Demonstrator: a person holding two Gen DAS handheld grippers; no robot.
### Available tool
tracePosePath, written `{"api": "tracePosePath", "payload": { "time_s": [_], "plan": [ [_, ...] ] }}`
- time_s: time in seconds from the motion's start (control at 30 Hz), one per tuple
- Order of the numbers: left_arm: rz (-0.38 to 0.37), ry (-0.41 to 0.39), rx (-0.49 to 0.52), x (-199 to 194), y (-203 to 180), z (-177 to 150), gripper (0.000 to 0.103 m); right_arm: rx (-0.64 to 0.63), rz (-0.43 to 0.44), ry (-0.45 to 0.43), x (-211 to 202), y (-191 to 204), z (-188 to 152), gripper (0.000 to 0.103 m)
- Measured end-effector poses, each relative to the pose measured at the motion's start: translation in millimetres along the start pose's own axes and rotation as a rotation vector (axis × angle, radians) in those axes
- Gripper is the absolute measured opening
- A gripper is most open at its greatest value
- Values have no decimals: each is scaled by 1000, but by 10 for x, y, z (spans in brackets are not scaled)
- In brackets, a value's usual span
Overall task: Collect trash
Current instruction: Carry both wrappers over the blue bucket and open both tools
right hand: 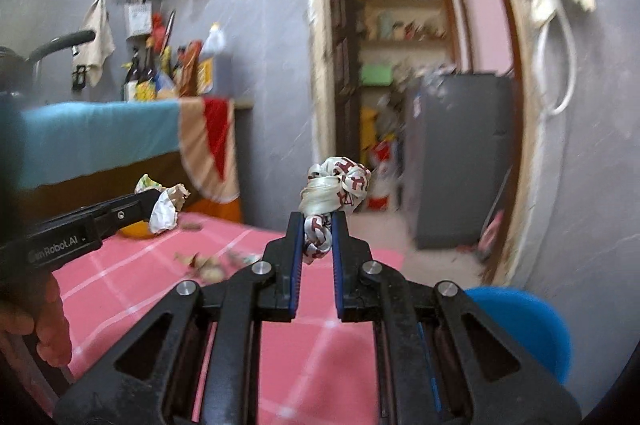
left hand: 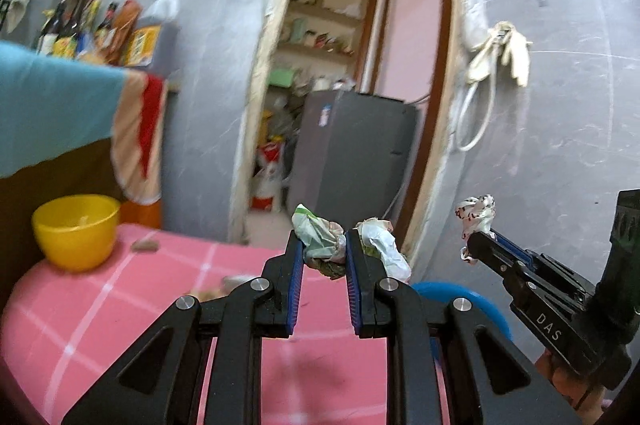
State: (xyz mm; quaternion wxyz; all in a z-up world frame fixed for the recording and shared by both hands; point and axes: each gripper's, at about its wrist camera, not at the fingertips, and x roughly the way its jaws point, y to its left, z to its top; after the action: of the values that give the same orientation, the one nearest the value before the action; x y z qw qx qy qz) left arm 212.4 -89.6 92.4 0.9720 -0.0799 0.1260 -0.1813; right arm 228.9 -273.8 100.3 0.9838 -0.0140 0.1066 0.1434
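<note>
My left gripper [left hand: 323, 249] is shut on a crumpled wad of green-and-white wrapper [left hand: 320, 237], and more of the white paper [left hand: 384, 247] bulges past its right finger. It hangs above the pink checked table [left hand: 120, 305]. My right gripper [right hand: 315, 231] is shut on a knotted white wrapper with dark red print [right hand: 336, 191], also lifted off the table. In the left wrist view the right gripper [left hand: 478, 235] shows at the right with its wrapper [left hand: 476, 213]. In the right wrist view the left gripper [right hand: 158, 203] reaches in from the left with its crumpled wad [right hand: 164, 209].
A yellow bowl [left hand: 76, 231] stands at the table's far left corner. Small scraps [right hand: 204, 261] lie on the pink cloth. A blue bin [right hand: 528, 321] sits low at the right beside the table. A doorway [left hand: 360, 85] with a grey cabinet lies ahead.
</note>
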Motion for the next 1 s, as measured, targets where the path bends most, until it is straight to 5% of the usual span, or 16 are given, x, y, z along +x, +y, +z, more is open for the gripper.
{"api": "tracePosePath", "payload": {
  "time_s": [0.47, 1.0],
  "plan": [
    [-158, 28, 38, 542, -807, -13, 17, 1, -226, -92, -500, -710, -6, 24],
    [-216, 307, 12, 1334, -1268, -293, 17, 137, -308, 107, -398, -1473, -397, 24]
  ]
}}
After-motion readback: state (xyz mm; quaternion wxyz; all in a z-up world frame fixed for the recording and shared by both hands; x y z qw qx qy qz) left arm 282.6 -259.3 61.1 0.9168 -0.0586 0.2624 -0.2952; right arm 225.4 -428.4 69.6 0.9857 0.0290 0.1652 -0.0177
